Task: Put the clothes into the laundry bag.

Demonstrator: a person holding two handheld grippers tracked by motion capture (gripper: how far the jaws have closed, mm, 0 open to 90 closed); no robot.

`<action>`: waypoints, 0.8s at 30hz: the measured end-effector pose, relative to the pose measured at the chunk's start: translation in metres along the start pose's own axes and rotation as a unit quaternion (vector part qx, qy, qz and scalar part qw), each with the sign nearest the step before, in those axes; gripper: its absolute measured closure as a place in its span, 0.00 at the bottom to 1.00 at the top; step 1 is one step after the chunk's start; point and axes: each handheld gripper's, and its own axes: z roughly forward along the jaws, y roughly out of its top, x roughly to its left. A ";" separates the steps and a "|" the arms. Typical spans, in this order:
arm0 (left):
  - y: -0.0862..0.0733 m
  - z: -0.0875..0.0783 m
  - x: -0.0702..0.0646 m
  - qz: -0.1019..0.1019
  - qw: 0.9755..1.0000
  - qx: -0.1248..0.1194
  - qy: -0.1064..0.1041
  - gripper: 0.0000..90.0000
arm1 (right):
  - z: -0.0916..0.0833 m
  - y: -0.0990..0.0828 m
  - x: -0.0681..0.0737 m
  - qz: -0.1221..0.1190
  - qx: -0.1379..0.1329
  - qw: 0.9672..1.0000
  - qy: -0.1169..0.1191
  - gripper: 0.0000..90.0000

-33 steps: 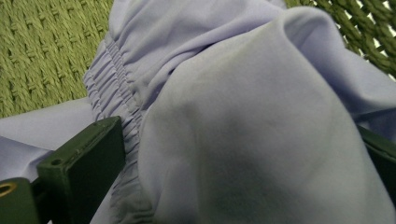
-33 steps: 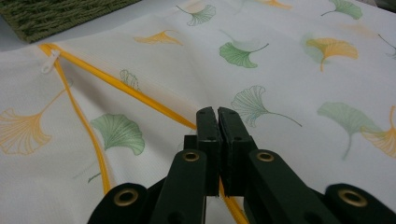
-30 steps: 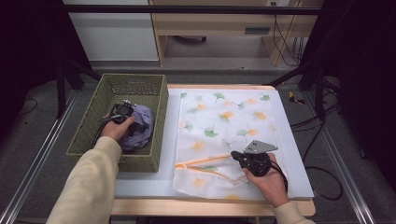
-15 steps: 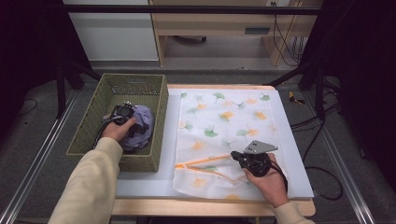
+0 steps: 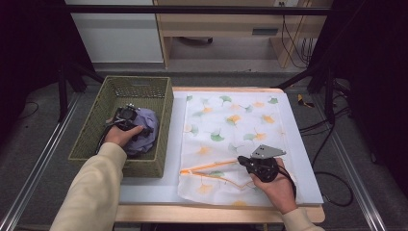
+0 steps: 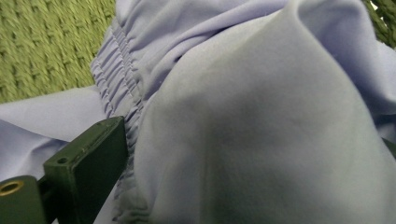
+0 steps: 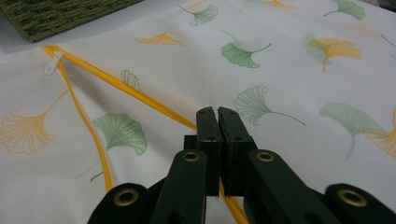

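The right gripper (image 7: 218,122) is clamping shut on the yellow zip (image 7: 140,95) of the leaf-print bag (image 5: 231,125), beside the basket (image 5: 91,139).

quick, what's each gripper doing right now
Left gripper: in the basket, purple cloth bunched against its jaw; open or shut cannot be told.
Right gripper: shut on the yellow zipper edge of the leaf-print bag.

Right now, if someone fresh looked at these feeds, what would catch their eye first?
Probably the white ginkgo-leaf bag spread across the table, its orange zipper open at the near edge, where the right gripper pinches it with shut jaws. Next, the lilac garment bunched in the green woven basket at left, with the left gripper on it.
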 end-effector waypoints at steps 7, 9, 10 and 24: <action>-0.001 0.001 -0.002 -0.001 1.000 0.015 0.003 0.07 | 0.001 -0.001 0.000 -0.002 0.003 1.000 0.001 0.98; -0.001 0.000 -0.003 0.004 1.000 0.022 0.009 0.13 | 0.001 -0.001 0.001 -0.004 0.005 1.000 0.000 0.98; -0.001 0.000 -0.003 0.009 1.000 0.025 0.013 0.18 | 0.001 -0.001 0.001 -0.005 0.005 1.000 0.000 0.98; -0.003 -0.017 0.001 0.025 0.999 0.024 0.022 0.71 | 0.001 -0.001 0.001 -0.005 0.004 1.000 -0.002 0.98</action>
